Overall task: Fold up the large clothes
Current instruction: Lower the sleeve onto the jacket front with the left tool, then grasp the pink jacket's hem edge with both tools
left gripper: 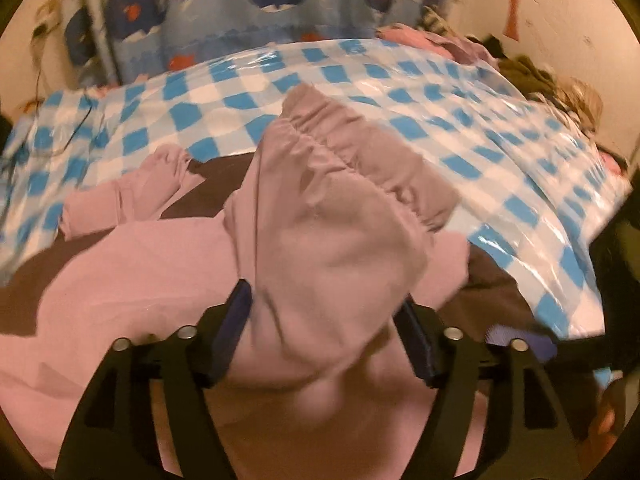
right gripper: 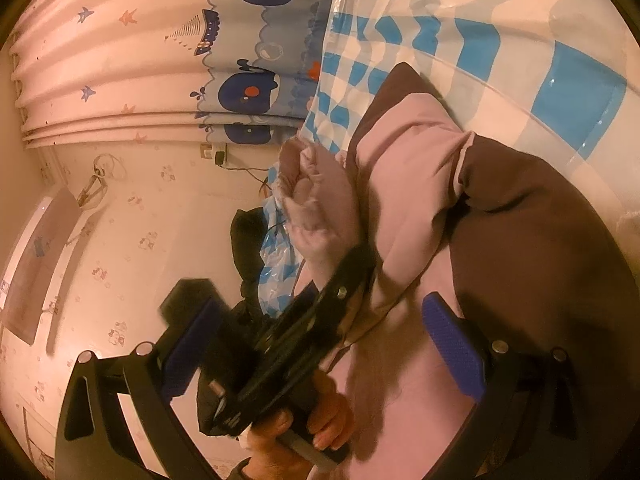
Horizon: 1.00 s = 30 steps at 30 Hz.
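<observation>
Nearest, the left gripper [left gripper: 324, 340] was seen with its jaws parted wide, a bunched fold of the pink-and-brown fabric garment [left gripper: 320, 216] lying loosely between the blue pads [left gripper: 234, 328]. The right gripper [right gripper: 316, 348] was also held wide apart, gripping nothing. The garment was spread over a glossy blue-and-white checked plastic sheet [left gripper: 440, 128]. Beyond, a whale-patterned curtain [left gripper: 224, 12] was hung. No readable writing was found.

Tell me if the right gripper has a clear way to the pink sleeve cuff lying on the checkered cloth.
Probably not. Seen from the right wrist, the left gripper and the raised pink fabric stand between the open right gripper and that side. The cuff lies beyond them on the checkered cloth.
</observation>
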Available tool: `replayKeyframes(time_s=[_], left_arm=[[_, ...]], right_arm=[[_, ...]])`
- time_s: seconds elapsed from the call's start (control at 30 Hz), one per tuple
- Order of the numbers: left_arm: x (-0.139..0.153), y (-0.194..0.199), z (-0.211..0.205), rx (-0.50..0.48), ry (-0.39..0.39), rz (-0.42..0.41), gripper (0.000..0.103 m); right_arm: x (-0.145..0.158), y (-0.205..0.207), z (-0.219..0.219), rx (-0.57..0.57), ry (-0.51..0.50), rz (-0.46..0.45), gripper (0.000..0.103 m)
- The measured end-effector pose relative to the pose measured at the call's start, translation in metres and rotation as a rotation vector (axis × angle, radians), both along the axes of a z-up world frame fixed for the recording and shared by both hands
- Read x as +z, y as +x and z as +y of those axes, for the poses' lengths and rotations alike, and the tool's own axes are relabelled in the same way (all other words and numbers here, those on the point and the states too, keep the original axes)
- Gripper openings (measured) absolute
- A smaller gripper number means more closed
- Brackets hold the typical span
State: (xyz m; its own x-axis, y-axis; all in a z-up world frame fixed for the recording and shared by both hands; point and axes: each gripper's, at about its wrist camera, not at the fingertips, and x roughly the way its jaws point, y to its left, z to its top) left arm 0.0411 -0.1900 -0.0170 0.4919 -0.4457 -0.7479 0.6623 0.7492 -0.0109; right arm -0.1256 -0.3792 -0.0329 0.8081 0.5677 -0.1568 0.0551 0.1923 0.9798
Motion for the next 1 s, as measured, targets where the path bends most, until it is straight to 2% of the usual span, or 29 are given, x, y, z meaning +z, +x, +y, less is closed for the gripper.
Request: replayKeyframes(time_s=[0.1, 0.2, 0.3, 0.37, 0.5, 0.6, 0.67, 0.73, 0.77, 0.8, 0.9, 1.0], left_arm=[[0.015, -0.012, 0.02, -0.005, -0.043, -0.007, 0.068], [0.033, -0.02, 0.064, 0.049, -0.138, -0.008, 0.072], [0.044, -0.015, 0.13, 0.192, -0.247, -0.015, 0.079], [0.046, -0.003, 0.185, 0.319, -0.361, 0.012, 0.079], [0.036, 0.017, 0.269, 0.532, -0.545, 0.07, 0.079], [0.025, 0.02, 0.313, 0.621, -0.636, 0.088, 0.08], [0.018, 0.019, 0.326, 0.647, -0.658, 0.09, 0.08], [0.007, 0.017, 0.335, 0.671, -0.677, 0.107, 0.081], [-0.001, 0.016, 0.341, 0.69, -0.698, 0.123, 0.081], [-0.008, 0.016, 0.344, 0.702, -0.718, 0.132, 0.081], [-0.011, 0.019, 0.345, 0.7, -0.728, 0.153, 0.081], [0.007, 0.014, 0.343, 0.673, -0.733, 0.06, 0.081]], right_arm=[[-0.001, 0.003, -0.002, -0.004, -0.011, 0.007, 0.097], [0.002, 0.007, -0.003, -0.003, -0.041, 0.007, 0.097], [0.015, 0.016, -0.002, -0.006, -0.136, -0.006, 0.097], [0.03, 0.022, 0.001, -0.011, -0.243, -0.019, 0.097], [0.04, 0.042, 0.008, 0.006, -0.372, -0.008, 0.097], [0.042, 0.068, 0.016, 0.038, -0.44, 0.02, 0.097], [0.045, 0.084, 0.024, 0.075, -0.476, 0.011, 0.096], [0.052, 0.093, 0.035, 0.107, -0.557, -0.018, 0.072], [0.058, 0.099, 0.041, 0.119, -0.622, -0.009, 0.045], [0.061, 0.102, 0.044, 0.123, -0.651, -0.01, 0.03], [0.081, 0.103, 0.047, 0.114, -0.738, -0.059, 0.026], [0.104, 0.088, 0.047, 0.053, -0.792, -0.156, 0.025]])
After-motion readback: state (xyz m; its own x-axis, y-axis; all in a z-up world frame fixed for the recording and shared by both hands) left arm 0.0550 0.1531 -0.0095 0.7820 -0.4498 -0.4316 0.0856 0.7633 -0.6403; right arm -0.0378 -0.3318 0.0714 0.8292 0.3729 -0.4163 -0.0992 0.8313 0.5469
